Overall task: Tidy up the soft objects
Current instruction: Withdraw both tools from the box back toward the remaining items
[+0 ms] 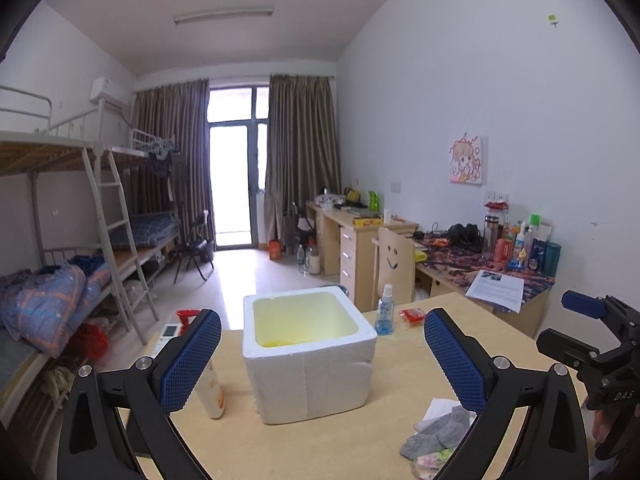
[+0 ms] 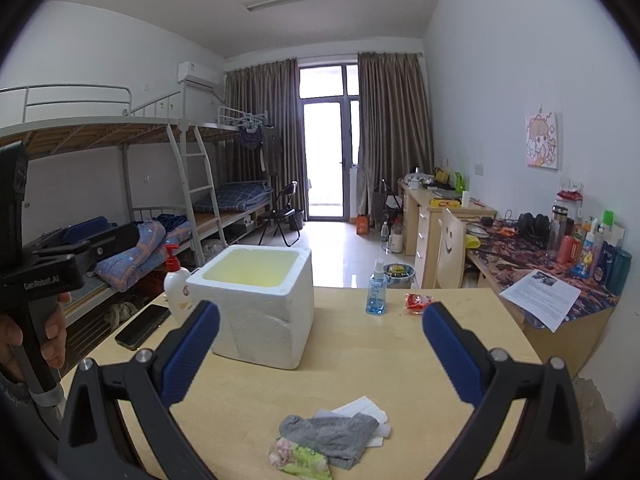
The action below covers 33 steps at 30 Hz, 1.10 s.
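Left wrist view: left tongs spread wide, nothing between the blue pads, aimed over a pale desk. White foam box dead ahead, open-topped, something yellow low inside. Grey sock heaped at lower right, close under the right-hand finger, on top of white paper and a floral packet. Lotion bottle left of the box, half hidden by the left-hand finger. Blue spray bottle and red packet beyond the box. Right tongs at the far right edge, partly out of view, apparently parted.

Right wrist view: right tongs also wide apart and empty. Sock low in the middle, between the two fingers and just below them, long axis running left to right across the view. Packet tucked under its near left end, paper under its far right. Box ahead and to the left; phone and lotion bottle left of it. Hand gripping the other tool's handle at the left edge.

Right tongs likely better placed for the sock: nearly centred over it, only a drop needed. From the left, a reach rightward.
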Available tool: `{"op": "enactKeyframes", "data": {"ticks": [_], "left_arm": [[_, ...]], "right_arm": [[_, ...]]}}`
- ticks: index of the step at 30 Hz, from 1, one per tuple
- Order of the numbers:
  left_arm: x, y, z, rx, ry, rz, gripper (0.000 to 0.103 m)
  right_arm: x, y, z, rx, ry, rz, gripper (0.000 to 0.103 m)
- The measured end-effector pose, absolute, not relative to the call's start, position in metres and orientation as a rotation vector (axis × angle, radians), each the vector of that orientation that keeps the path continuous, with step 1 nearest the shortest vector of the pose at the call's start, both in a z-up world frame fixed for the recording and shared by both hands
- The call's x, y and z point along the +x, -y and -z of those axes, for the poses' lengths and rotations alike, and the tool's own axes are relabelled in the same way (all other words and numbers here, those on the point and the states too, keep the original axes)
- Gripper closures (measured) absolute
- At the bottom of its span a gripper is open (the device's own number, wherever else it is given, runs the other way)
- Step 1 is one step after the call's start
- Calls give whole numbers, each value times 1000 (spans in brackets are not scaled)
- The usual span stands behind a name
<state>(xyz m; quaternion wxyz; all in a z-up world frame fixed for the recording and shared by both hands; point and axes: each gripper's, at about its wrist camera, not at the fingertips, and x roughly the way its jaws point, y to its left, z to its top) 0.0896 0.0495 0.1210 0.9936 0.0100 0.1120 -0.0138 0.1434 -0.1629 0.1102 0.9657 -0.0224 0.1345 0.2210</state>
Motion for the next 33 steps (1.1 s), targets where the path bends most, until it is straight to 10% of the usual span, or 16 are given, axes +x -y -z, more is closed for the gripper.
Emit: {"op": "enactKeyframes", "data": {"ticks": [33], "left_arm": [[-7, -12, -75, 10, -143, 139, 1]], "right_arm": [[58, 198, -67, 9, -202, -429, 0]]}}
